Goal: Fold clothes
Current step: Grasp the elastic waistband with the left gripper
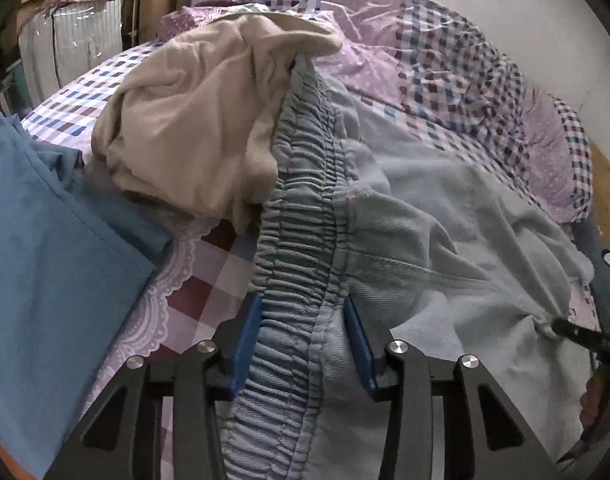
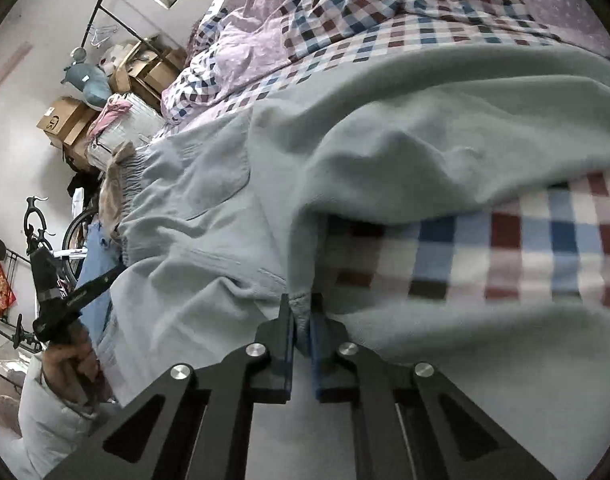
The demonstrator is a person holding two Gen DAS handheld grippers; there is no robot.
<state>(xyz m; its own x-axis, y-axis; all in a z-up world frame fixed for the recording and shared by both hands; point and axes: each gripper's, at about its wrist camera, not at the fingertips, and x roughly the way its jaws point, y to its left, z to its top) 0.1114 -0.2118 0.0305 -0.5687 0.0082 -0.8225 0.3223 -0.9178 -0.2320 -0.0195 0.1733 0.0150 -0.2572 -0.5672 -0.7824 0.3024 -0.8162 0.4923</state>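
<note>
Pale grey-blue trousers (image 1: 445, 240) lie spread over the checked bed. Their gathered elastic waistband (image 1: 301, 208) runs from under a beige garment (image 1: 193, 128) down between the fingers of my left gripper (image 1: 303, 320). That gripper's jaws stand wide apart, open, a blue pad on each side of the band. My right gripper (image 2: 303, 312) is shut on a small pinched fold of the trousers (image 2: 209, 208) further along the fabric. It also shows at the right edge of the left wrist view, where the right gripper (image 1: 557, 326) nips the cloth.
A blue garment (image 1: 45, 248) lies at the left on the checked bedsheet (image 1: 209, 256). A crumpled checked and lilac quilt (image 1: 465, 64) fills the far side of the bed. Boxes and bags (image 2: 73, 120) and a bicycle (image 2: 57, 240) stand beyond the bed. A hand (image 2: 65, 360) holds the left gripper.
</note>
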